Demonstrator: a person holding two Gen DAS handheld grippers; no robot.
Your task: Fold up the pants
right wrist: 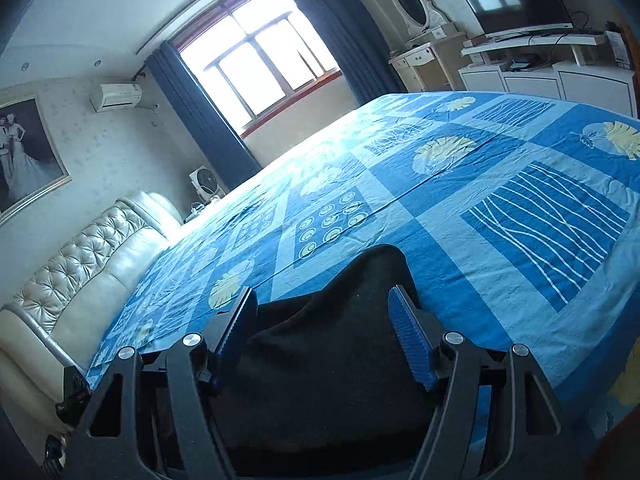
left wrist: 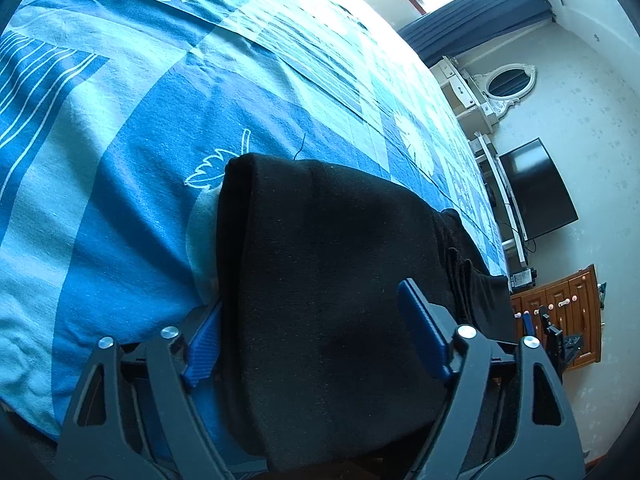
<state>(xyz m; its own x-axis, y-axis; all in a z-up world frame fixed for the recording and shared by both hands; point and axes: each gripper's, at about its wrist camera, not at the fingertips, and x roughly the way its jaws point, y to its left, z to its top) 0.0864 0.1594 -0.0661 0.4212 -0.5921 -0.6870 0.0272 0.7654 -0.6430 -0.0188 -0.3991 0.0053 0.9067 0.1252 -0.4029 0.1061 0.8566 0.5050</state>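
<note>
Black pants (left wrist: 320, 280) folded on blue bedsheet (left wrist: 120, 200), lying between both grippers' spread jaws, unpinched

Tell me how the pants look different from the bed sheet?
The pants are plain black; the bed sheet is blue with leaf and line patterns. The pants lie bunched in a small folded heap; the bed sheet spreads flat and wide. Both are soft cloth, and the pants rest on it.
</note>
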